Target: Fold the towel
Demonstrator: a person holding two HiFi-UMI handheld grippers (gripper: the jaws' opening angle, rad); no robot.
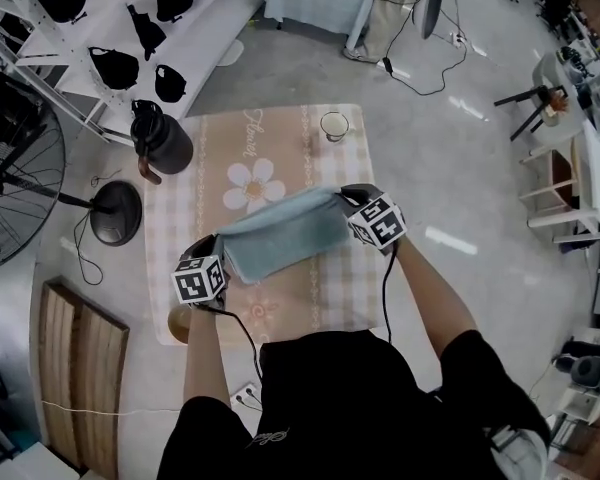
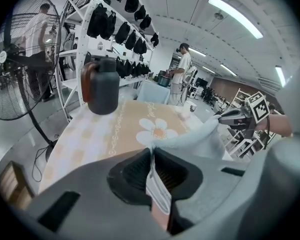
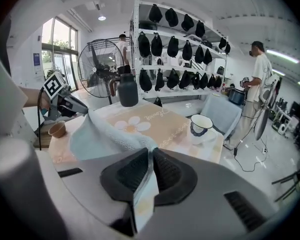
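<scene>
Left gripper has its fingers clenched on 1 end of the light-blue towel. Right gripper is pinching the other end just as tight. The towel runs stretched between the 2, over the near half of the flower-print counter. Far side of the counter: a dark jug and a white cup, both well apart from the towel.
</scene>
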